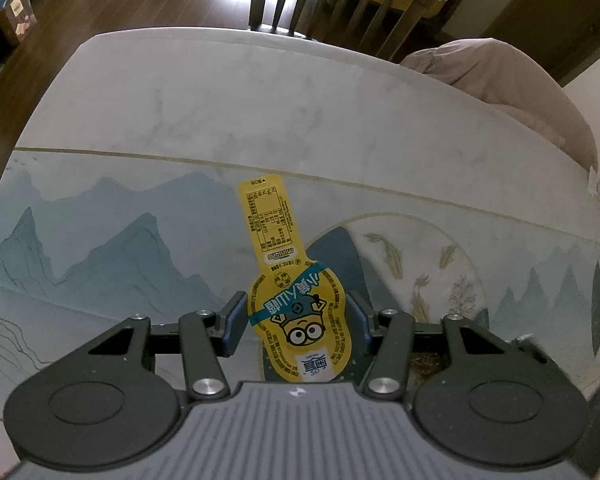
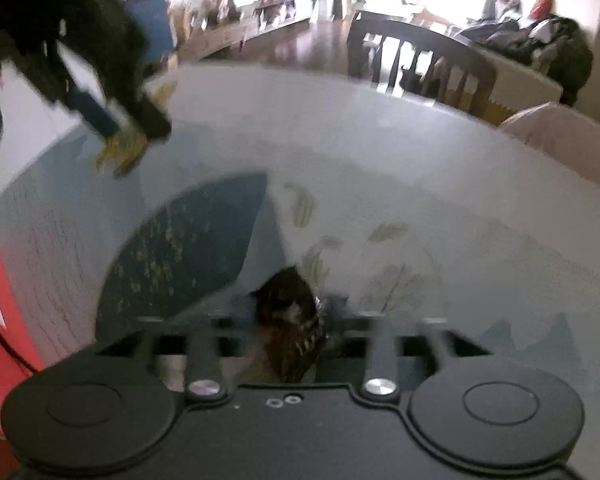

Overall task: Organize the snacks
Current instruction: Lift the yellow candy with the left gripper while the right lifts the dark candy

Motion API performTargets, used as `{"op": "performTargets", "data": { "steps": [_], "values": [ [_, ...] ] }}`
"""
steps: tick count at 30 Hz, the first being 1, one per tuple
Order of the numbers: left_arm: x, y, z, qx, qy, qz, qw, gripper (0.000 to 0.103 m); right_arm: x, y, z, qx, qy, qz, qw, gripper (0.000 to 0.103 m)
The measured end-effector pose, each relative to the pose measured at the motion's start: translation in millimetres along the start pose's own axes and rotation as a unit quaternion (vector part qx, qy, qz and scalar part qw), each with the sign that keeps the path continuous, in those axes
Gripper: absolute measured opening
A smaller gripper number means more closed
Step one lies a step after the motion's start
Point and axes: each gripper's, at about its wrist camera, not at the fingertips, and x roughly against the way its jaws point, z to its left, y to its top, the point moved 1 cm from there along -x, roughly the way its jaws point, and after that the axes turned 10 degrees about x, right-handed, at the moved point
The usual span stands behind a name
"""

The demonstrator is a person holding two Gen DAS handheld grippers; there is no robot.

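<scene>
Left gripper (image 1: 298, 322) clamped on our yellow snack pack (image 1: 296, 308), held above the table (image 1: 220, 100) | right gripper (image 2: 290, 320) closed on a dark snack packet (image 2: 290, 328), view blurred | progress: we judge both mid-carry; no sorting spot visible, placing remains.

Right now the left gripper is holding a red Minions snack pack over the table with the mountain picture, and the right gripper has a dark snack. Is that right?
Not quite: the Minions snack pack is yellow with a blue band, not red, as the left wrist view shows. The rest holds: the left gripper holds it over the table with its mountain picture, and the right gripper has a dark snack, though that view is blurred.
</scene>
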Motion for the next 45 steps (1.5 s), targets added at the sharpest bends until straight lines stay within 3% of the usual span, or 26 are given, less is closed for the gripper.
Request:
{"op": "performTargets", "data": {
  "steps": [1, 6, 9, 13, 21, 24, 25, 26, 29, 34, 45],
  "values": [
    [-0.2, -0.1, 0.1, 0.0, 0.0, 0.0, 1.0, 0.052, -7.6, -1.6, 2.8, 0.013, 0.003, 0.009, 1.0, 0.102],
    [-2.0, -0.2, 1.0, -0.001, 0.002, 0.001, 1.0, 0.052, -21.0, 3.6, 3.0, 0.014, -0.011, 0.004, 1.0, 0.102],
    [-3.9, 0.0, 2.1, 0.001, 0.003, 0.002, 1.0, 0.052, -25.0, 9.5, -4.6, -0.024, -0.014, -0.003, 1.0, 0.1],
    [-6.4, 1.4, 4.6, 0.006, 0.005, 0.005, 1.0, 0.052, -38.2, 13.9, -9.7, -0.056, -0.058, 0.019, 0.997, 0.103],
    [-8.4, 2.3, 5.4, 0.004, 0.005, 0.007, 1.0, 0.052, -40.1, 13.6, -7.5, -0.053, -0.06, 0.005, 0.997, 0.101],
    [-9.6, 2.2, 5.5, 0.004, 0.004, 0.008, 1.0, 0.052, -36.0, 15.4, -5.3, -0.046, -0.059, 0.0, 0.997, 0.091],
    [-9.7, 2.2, 5.6, 0.003, 0.004, 0.007, 1.0, 0.052, -32.8, 16.7, -5.1, -0.038, -0.054, -0.004, 0.998, 0.079],
    [-9.8, 2.1, 5.4, 0.002, 0.005, 0.007, 1.0, 0.052, -26.2, 16.4, -4.8, -0.029, -0.05, -0.009, 0.998, 0.06],
    [-10.0, 1.3, 4.6, 0.001, 0.005, 0.007, 1.0, 0.052, -19.0, 16.5, -4.7, -0.025, -0.059, -0.005, 0.998, 0.043],
    [-5.8, -1.5, 0.9, -0.006, 0.003, 0.001, 1.0, 0.052, -4.6, 10.9, -8.8, -0.054, -0.064, -0.008, 0.996, 0.034],
    [35.4, -7.6, -19.0, -0.03, -0.033, -0.024, 0.9987, 0.052, 76.5, 19.6, -8.9, -0.104, -0.095, -0.051, 0.989, 0.032]
  ]
}}
